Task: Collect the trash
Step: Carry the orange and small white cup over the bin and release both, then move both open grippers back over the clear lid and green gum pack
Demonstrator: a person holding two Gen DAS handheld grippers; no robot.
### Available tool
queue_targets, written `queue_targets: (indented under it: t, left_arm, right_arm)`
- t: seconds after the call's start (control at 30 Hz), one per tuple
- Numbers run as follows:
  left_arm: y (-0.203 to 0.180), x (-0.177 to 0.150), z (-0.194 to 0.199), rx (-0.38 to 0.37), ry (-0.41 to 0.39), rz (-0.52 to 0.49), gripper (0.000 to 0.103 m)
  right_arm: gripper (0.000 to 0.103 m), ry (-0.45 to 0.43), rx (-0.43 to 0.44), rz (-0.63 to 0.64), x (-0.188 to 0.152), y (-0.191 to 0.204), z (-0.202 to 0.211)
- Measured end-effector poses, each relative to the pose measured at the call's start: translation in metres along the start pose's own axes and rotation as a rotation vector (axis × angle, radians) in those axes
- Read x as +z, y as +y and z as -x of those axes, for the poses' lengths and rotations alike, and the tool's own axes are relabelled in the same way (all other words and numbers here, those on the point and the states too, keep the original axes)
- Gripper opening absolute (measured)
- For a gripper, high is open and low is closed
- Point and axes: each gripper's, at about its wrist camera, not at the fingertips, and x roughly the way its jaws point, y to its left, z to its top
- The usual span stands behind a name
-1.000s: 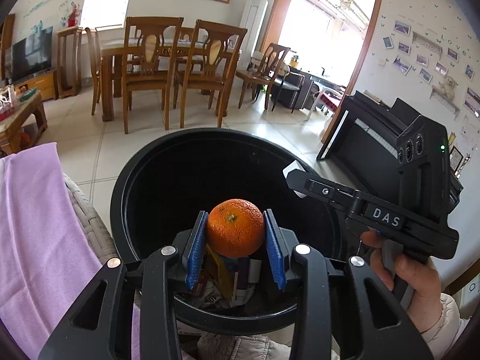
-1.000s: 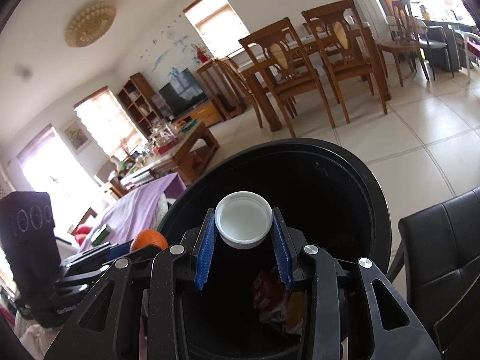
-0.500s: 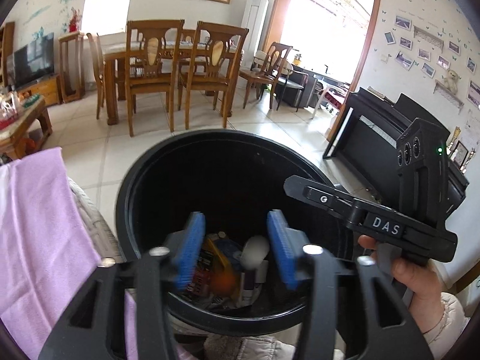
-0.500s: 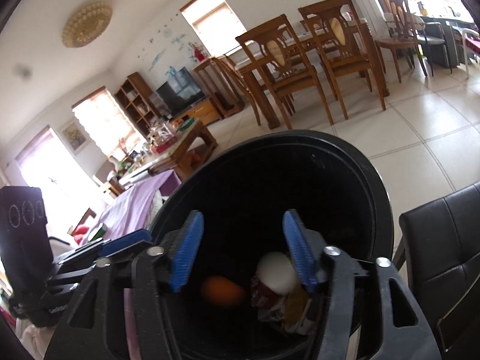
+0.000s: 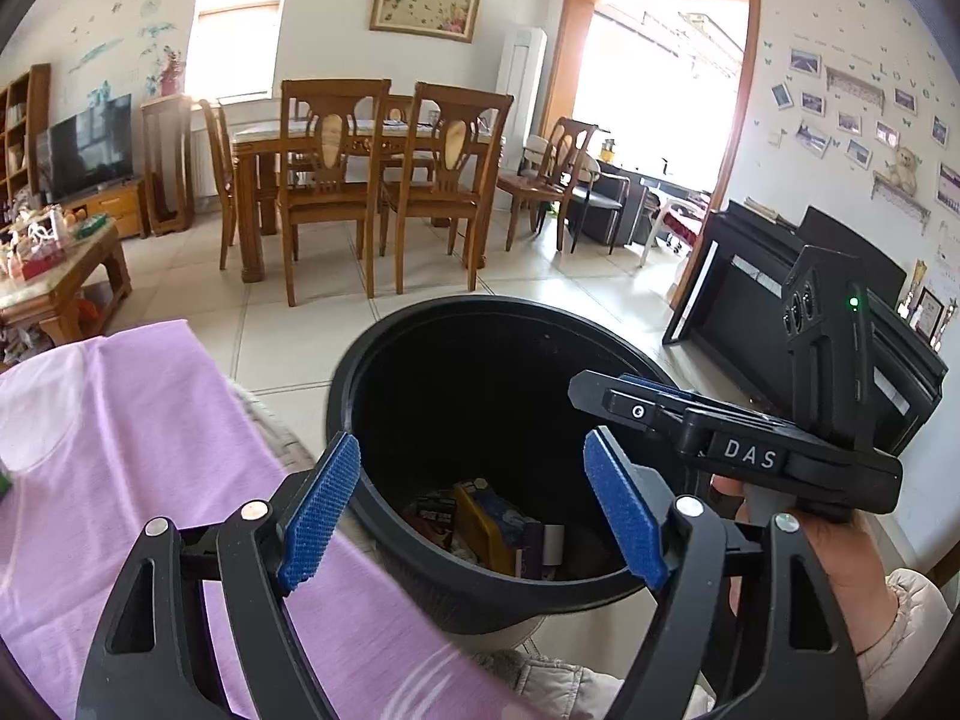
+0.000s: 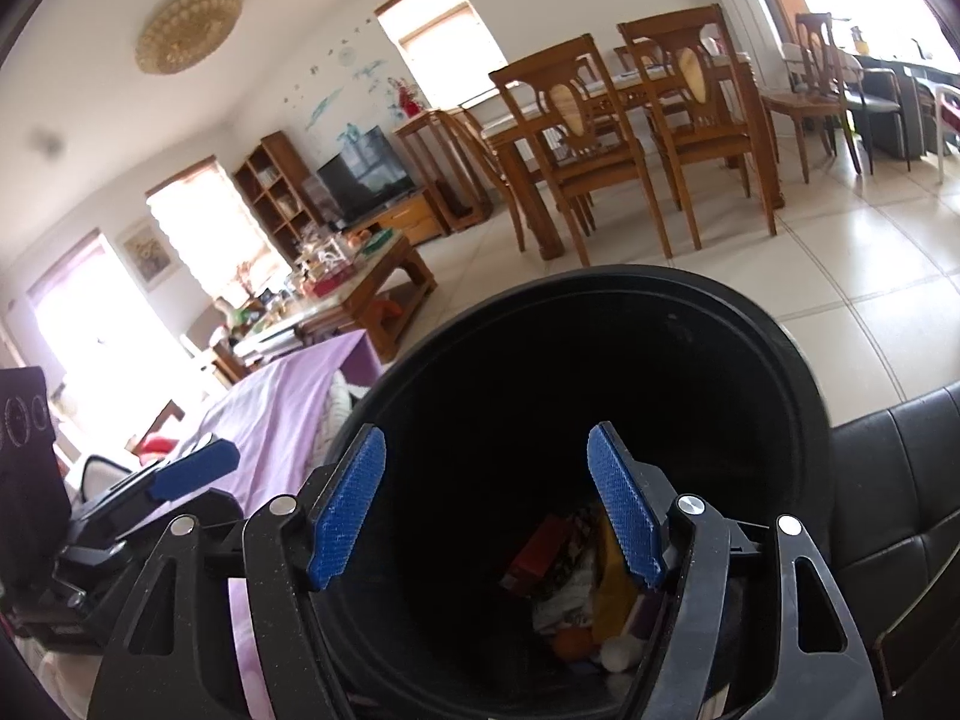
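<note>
A black round trash bin (image 5: 384,360) stands on the floor; it also shows in the right wrist view (image 6: 780,348). Wrappers and boxes (image 5: 486,516) lie at its bottom. In the right wrist view an orange (image 6: 570,642) and a white bottle cap (image 6: 621,654) lie among that trash. My left gripper (image 5: 474,510) is open and empty above the bin's near rim. My right gripper (image 6: 486,510) is open and empty over the bin's mouth; it also shows in the left wrist view (image 5: 612,399).
A purple cloth (image 5: 120,450) covers a surface left of the bin. A black leather seat (image 6: 900,480) is at the right. A piano (image 5: 750,300), a dining table with chairs (image 5: 360,180) and a coffee table (image 5: 54,276) stand beyond on tiled floor.
Both grippers opened: the left let go of the orange, the right let go of the white cap, and both fell into the bin. The left gripper has since drawn back.
</note>
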Motion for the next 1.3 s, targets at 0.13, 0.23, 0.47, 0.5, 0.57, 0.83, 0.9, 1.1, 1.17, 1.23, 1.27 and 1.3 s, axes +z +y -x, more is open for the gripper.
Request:
queue_targets:
  t: [0.13,0.23,0.47,0.5,0.57,0.83,0.9,1.1,1.17,1.23,1.27,1.3]
  left_arm:
    - [0.017,-0.004,0.016,0.011,-0.022,0.018,0.083]
    - [0.03,-0.007,0.028,0.019,-0.038,0.033,0.087]
    - [0.116,-0.012,0.071,0.113,-0.085,0.161,0.087]
    - [0.131,-0.014,0.078,0.132,-0.09,0.192,0.087]
    - [0.168,-0.019,0.092,0.176,-0.095,0.256,0.087]
    - [0.312,-0.038,0.111,0.373,0.006,0.445,0.08]
    - [0.34,-0.041,0.101,0.394,0.058,0.466,0.072]
    - [0.366,-0.048,0.075,0.391,0.142,0.441,0.066]
    - [0.366,-0.053,0.073,0.395,0.146,0.434,0.065]
    - [0.365,-0.056,0.074,0.392,0.137,0.43,0.064]
    - [0.366,-0.056,0.073,0.399,0.149,0.431,0.054]
    - [0.364,-0.057,0.074,0.417,0.16,0.42,0.047]
  right_arm:
    - [0.07,0.009,0.003,0.029,0.001,0.023,-0.008]
    - [0.076,0.02,0.011,0.054,0.002,0.044,-0.016]
    - [0.077,0.072,0.055,0.138,-0.002,0.108,-0.053]
    - [0.077,0.08,0.064,0.15,-0.003,0.117,-0.059]
    - [0.077,0.097,0.087,0.177,-0.006,0.139,-0.072]
    - [0.077,0.188,0.182,0.342,-0.017,0.227,-0.119]
    - [0.077,0.22,0.206,0.393,-0.021,0.253,-0.132]
    - [0.077,0.294,0.223,0.577,-0.032,0.321,-0.173]
    - [0.077,0.318,0.227,0.623,-0.035,0.339,-0.19]
    - [0.083,0.343,0.228,0.671,-0.039,0.356,-0.208]
    - [0.088,0.358,0.229,0.703,-0.042,0.366,-0.218]
    - [0.088,0.371,0.231,0.734,-0.045,0.376,-0.229]
